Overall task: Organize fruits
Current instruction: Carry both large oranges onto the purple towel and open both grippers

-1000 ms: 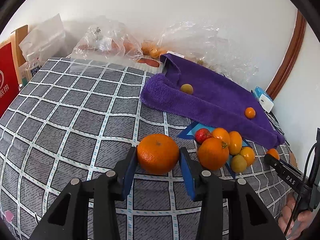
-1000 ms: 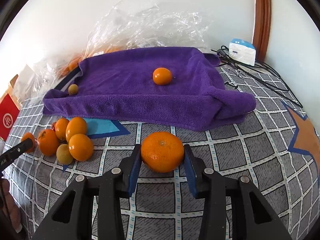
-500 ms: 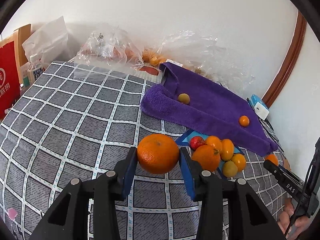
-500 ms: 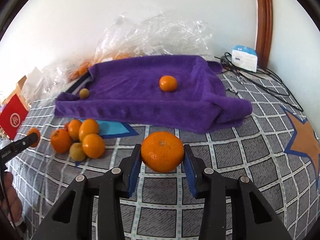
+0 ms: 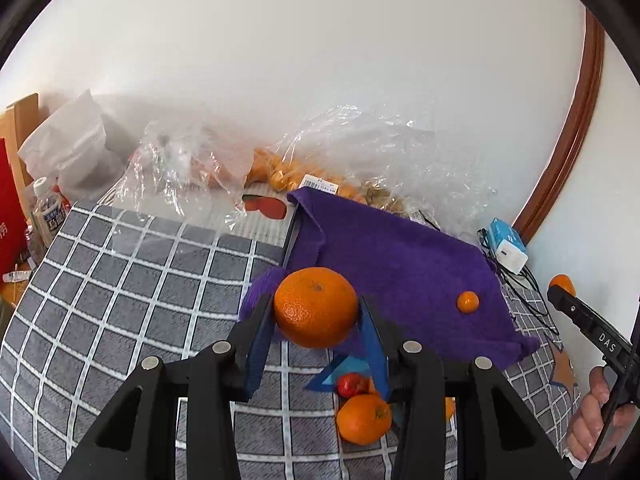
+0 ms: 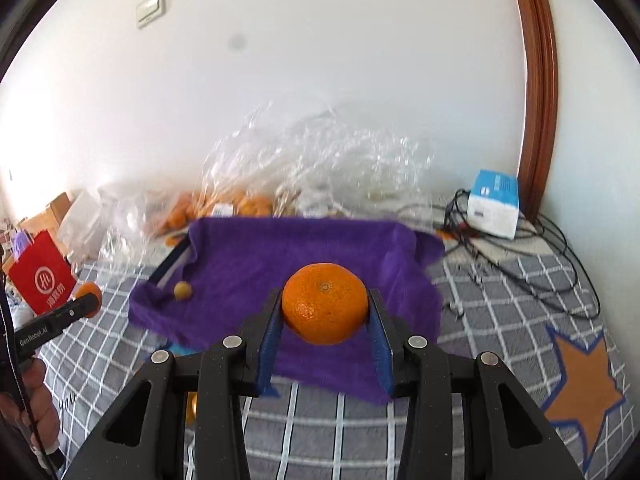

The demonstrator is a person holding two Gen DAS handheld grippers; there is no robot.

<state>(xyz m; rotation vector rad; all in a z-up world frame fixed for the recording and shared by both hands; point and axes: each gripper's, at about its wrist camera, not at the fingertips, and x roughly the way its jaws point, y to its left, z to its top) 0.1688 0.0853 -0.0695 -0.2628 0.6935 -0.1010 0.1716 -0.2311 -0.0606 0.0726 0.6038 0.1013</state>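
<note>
- Grey checked cloth (image 5: 132, 280) with white grid lines covers the whole surface under me; near the right edge it carries an orange star (image 6: 580, 376) outlined in blue.
- Purple towel (image 5: 392, 264) lies spread at the far middle of that cloth, its near edge rumpled.
- Clear plastic bags (image 6: 312, 168) sit crumpled against the white wall beyond the towel, with small orange fruit showing through them.
- My left gripper (image 5: 316, 316) has its blue pads pressed on both sides of a big orange (image 5: 316, 313), so the jaws stand only as wide as the fruit, which hangs off the cloth in front of the towel's near left corner.
- My right gripper (image 6: 325, 312) is clamped the same way on a second orange (image 6: 325, 308), held up over the near part of the towel.
- A white and blue box (image 6: 494, 210) rests at the far right among black cables.
- Loose fruit lies on the cloth below my left jaws: one orange with a stem (image 5: 363, 419) and a red strawberry (image 5: 352, 385) just beyond it.
- A small tangerine (image 5: 468, 302) sits on the towel's right part.
- A small yellowish fruit (image 6: 182, 291) sits on the towel's left part.
</note>
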